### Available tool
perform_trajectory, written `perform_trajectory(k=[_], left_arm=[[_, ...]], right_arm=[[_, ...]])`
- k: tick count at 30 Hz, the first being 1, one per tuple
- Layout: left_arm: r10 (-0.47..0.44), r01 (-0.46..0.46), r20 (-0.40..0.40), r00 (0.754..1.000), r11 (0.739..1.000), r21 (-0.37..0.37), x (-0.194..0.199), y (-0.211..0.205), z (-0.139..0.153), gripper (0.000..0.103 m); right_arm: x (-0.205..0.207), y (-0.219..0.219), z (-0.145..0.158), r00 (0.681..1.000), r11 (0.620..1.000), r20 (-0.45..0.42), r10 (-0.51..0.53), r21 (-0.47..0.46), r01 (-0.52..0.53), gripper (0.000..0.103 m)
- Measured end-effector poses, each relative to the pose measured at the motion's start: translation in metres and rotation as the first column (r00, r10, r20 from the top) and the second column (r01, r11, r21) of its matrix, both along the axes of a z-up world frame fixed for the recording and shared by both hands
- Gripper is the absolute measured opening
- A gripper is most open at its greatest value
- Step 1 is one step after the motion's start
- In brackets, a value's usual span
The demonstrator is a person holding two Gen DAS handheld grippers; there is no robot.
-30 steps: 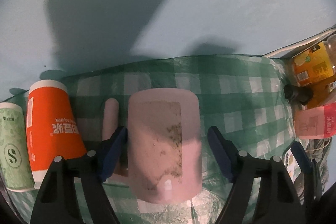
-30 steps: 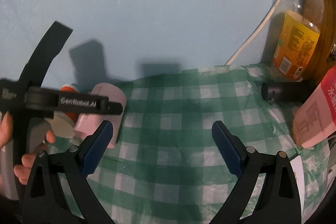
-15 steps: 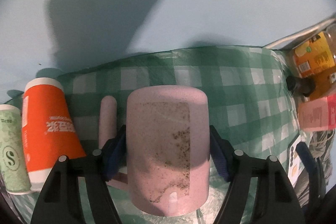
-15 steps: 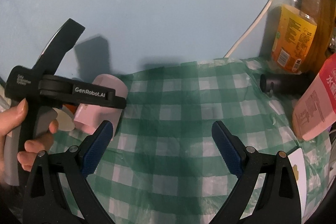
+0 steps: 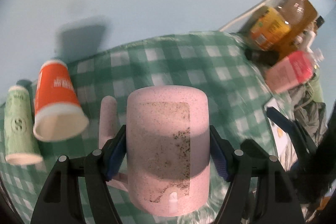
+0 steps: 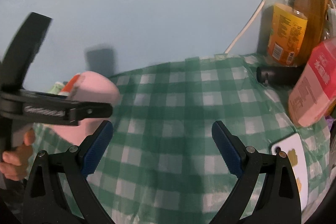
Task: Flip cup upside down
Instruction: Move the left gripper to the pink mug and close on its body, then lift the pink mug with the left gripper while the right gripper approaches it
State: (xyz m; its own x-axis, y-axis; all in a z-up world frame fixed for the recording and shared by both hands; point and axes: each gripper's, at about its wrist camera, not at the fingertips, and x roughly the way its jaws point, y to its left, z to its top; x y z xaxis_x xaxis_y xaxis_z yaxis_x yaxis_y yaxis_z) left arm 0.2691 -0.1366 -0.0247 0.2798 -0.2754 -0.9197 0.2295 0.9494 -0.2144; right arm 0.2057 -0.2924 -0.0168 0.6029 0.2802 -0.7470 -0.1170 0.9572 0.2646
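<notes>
A pink speckled mug (image 5: 168, 140) with a side handle (image 5: 107, 117) fills the left wrist view. My left gripper (image 5: 168, 155) is shut on its body, blue pads pressed on both sides, and holds it lifted and tilted above the green checked cloth (image 5: 189, 68). In the right wrist view the mug (image 6: 96, 89) shows at far left behind the left gripper's black body. My right gripper (image 6: 162, 148) is open and empty over the cloth.
An orange paper cup (image 5: 56, 98) and a green paper cup (image 5: 19, 125) stand at the left. An orange drink bottle (image 6: 289, 20), a pink carton (image 6: 315, 83) and a black cylinder (image 6: 277, 76) crowd the right. A white card (image 6: 294, 161) lies near the right edge.
My left gripper closed on the pink mug and lifted it, tilting the view. The right gripper stayed open and shifted a little.
</notes>
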Motion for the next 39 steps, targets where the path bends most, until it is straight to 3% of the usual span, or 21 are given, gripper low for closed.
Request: perform_trajectory(k=[12, 24, 26, 30, 39], left_arm=[[0.042, -0.042, -0.005, 0.999, 0.998, -0.046, -0.072, 0.035, -0.019, 0.074], [0.067, -0.067, -0.057, 0.996, 0.998, 0.0, -0.079, 0.044, -0.05, 0.074], [0.071, -0.071, -0.055, 0.996, 0.997, 0.003, -0.079, 0.044, -0.05, 0.074], [0.081, -0.08, -0.028, 0.996, 0.996, 0.025, -0.08, 0.045, -0.043, 0.087], [0.077, -0.076, 0.015, 0.997, 0.996, -0.039, -0.091, 0.065, -0.016, 0.087]], right_arm=[[-0.045, 0.005, -0.011, 0.999, 0.999, -0.01, 0.052, -0.006, -0.052, 0.094], [-0.049, 0.03, -0.02, 0.993, 0.994, -0.044, 0.11, 0.011, -0.109, 0.094], [-0.048, 0.03, -0.02, 0.993, 0.994, -0.047, 0.11, 0.011, -0.109, 0.094], [-0.047, 0.032, -0.019, 0.992, 0.993, -0.049, 0.115, 0.011, -0.114, 0.094], [-0.046, 0.039, -0.007, 0.991, 0.992, -0.06, 0.121, 0.045, -0.119, 0.094]])
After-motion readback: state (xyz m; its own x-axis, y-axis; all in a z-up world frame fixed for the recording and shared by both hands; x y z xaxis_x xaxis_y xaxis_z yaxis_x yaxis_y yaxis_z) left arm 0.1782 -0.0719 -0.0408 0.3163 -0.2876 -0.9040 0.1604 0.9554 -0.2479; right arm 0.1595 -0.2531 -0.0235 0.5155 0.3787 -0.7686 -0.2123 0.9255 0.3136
